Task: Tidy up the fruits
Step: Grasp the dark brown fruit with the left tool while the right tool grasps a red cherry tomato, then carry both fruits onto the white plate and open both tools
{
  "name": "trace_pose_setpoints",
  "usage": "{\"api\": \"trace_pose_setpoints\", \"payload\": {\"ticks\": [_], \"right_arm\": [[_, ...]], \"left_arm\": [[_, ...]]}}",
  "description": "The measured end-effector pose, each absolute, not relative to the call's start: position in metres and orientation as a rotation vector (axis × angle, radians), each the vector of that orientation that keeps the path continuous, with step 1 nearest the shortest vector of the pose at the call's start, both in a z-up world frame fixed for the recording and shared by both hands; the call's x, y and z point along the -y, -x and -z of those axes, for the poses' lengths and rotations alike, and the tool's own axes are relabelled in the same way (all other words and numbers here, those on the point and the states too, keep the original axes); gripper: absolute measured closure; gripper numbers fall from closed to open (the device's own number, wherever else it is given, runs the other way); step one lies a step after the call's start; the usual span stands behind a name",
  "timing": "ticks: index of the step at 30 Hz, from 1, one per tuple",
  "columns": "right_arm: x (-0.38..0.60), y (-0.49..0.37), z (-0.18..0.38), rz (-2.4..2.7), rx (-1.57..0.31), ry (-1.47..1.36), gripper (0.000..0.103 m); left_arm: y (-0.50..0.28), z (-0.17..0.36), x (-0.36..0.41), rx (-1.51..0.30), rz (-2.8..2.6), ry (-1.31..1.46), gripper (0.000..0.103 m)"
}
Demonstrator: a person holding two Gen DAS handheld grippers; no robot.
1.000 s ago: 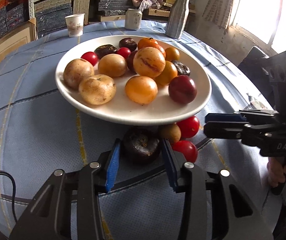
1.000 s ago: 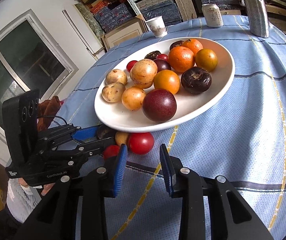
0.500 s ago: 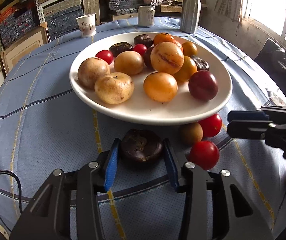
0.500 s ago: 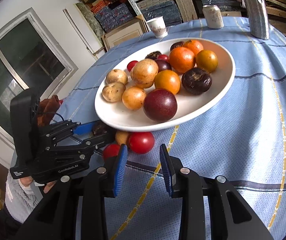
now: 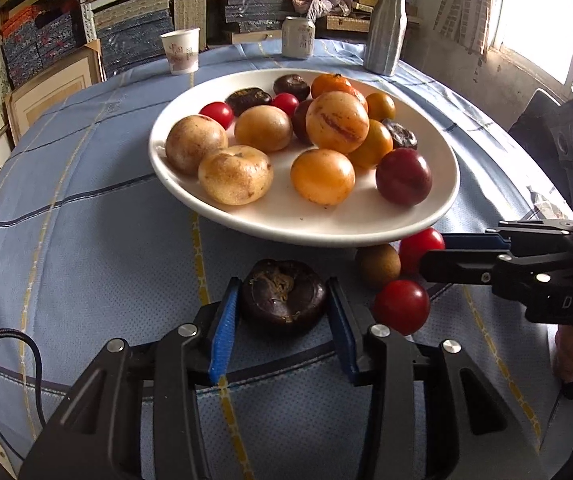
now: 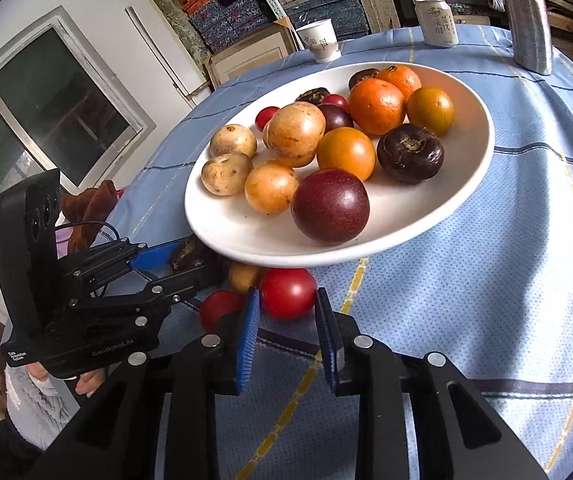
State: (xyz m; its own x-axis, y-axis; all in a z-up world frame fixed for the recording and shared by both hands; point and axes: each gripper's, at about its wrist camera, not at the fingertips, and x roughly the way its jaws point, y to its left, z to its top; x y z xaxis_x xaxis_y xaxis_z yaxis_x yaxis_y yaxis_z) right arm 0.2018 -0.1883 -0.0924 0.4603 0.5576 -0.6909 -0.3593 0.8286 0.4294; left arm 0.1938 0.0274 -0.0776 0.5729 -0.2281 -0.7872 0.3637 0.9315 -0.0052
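Toward the near edge of the tabletop, just in front of the plate (image 5: 286, 236), four fruits lie off it, and both grippers are on that cluster.

The left gripper (image 5: 282, 284) is clamped on the dark fruit (image 5: 282, 296), one pad on each flank, with the fruit resting on the cloth close to the plate's rim. The right gripper (image 6: 286, 296) has just been closing its jaws, and the tomato (image 6: 286, 292) sits between their tips, seemingly pinched there. That tomato lies partly under the overhanging rim.

The tomato looks the likelier of the two to go wrong. It is smooth and round and is held only at the fingertips, so it could squirt out on the lift. A harder squeeze might split the skin.

Lifting it straight up risks knocking the rim above it, which could jolt the plate and set the heaped fruit rolling. Drawing it back toward the near edge first would avoid that.

The small brown fruit (image 5: 378, 266) and the second tomato (image 5: 401, 306) lie just beside the right gripper's fingers, so a sideways nudge could roll them toward the edge.

The two grippers work close together and could clash if both rise at once.

The plate is crowded, so a fruit set down on top of the others may well roll off.
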Motion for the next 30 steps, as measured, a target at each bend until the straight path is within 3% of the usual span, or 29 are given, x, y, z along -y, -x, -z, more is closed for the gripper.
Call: {"api": "trace_pose_setpoints", "payload": {"ticks": [10,20,30], "right_arm": [[0.23,-0.164,0.059,-0.544,-0.768,-0.308,0.075],[0.256,-0.19,-0.02,-0.475,-0.614,-0.265,0.075],[0.231,-0.247,0.046,-0.447,-0.79,-0.21,0.075]], "left_arm": [[-0.148,0.04,-0.033,-0.77,0.306,-0.17,0.062],[-0.195,-0.042,-0.022,-0.631,0.257,-0.134,0.062],[-0.268,0.002,-0.005,-0.742,0.225,-0.086,0.062]]}}
